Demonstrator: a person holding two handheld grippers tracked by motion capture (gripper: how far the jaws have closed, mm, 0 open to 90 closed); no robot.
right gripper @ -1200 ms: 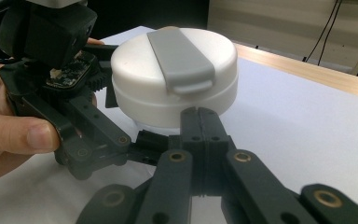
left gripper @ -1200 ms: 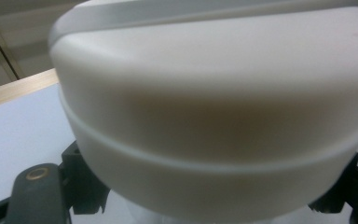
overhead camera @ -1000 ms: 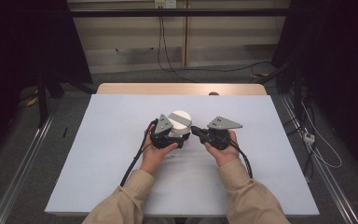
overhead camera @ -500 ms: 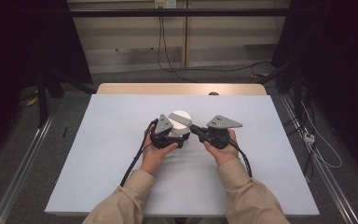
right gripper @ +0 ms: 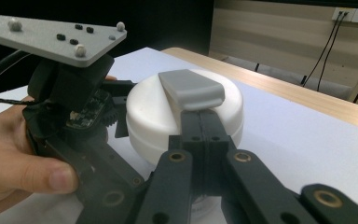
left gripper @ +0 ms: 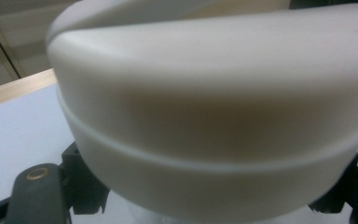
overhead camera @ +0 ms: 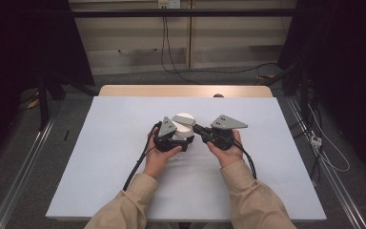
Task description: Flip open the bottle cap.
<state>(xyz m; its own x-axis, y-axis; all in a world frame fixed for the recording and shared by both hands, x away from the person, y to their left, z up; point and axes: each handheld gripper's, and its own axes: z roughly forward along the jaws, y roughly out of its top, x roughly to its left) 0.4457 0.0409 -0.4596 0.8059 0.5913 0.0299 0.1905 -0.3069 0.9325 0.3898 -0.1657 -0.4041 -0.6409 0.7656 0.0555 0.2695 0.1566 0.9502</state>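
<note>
Your left gripper [overhead camera: 180, 141] clamps the white round container [overhead camera: 183, 128] by its sides, holding it near the middle of the white table [overhead camera: 109, 157]. Your right gripper [right gripper: 200, 122] has its jaws pressed together at the grey handle [right gripper: 192, 88] on the lid.

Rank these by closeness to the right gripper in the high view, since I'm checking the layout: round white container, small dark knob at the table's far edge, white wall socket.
1. Round white container, beside the right gripper.
2. Small dark knob, far table edge.
3. White wall socket, top, back wall.
</note>
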